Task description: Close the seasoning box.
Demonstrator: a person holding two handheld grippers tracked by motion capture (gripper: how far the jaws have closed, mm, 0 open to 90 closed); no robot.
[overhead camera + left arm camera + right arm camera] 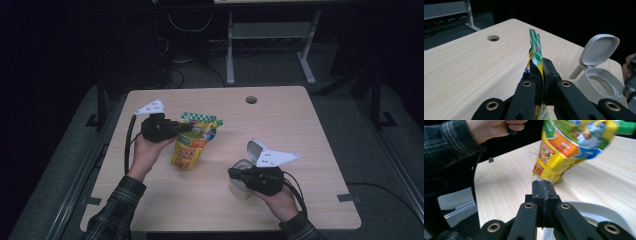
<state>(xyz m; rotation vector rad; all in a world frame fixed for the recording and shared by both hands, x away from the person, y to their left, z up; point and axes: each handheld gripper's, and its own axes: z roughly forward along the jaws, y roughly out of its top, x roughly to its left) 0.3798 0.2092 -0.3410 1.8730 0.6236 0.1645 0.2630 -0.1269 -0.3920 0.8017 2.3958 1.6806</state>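
Observation:
A yellow and green snack pouch point(190, 147) stands tilted on the wooden table point(290, 130), left of centre. My left gripper point(189, 127) is shut on its green sealed top edge; the left gripper view has the strip point(535, 47) rising between the closed jaws. At the front right, a white container point(242, 190) has its flip lid point(256, 149) standing open. My right gripper point(232, 173) is shut and appears to pinch the container's rim point(599, 212). In the right gripper view the pouch point(564, 152) hangs just beyond the closed jaws.
A round cable hole point(251, 99) sits near the table's far edge. Bare tabletop lies to the right and at the back. A desk frame point(270, 45) and cables stand on the dark floor behind. Plaid sleeves enter from the near edge.

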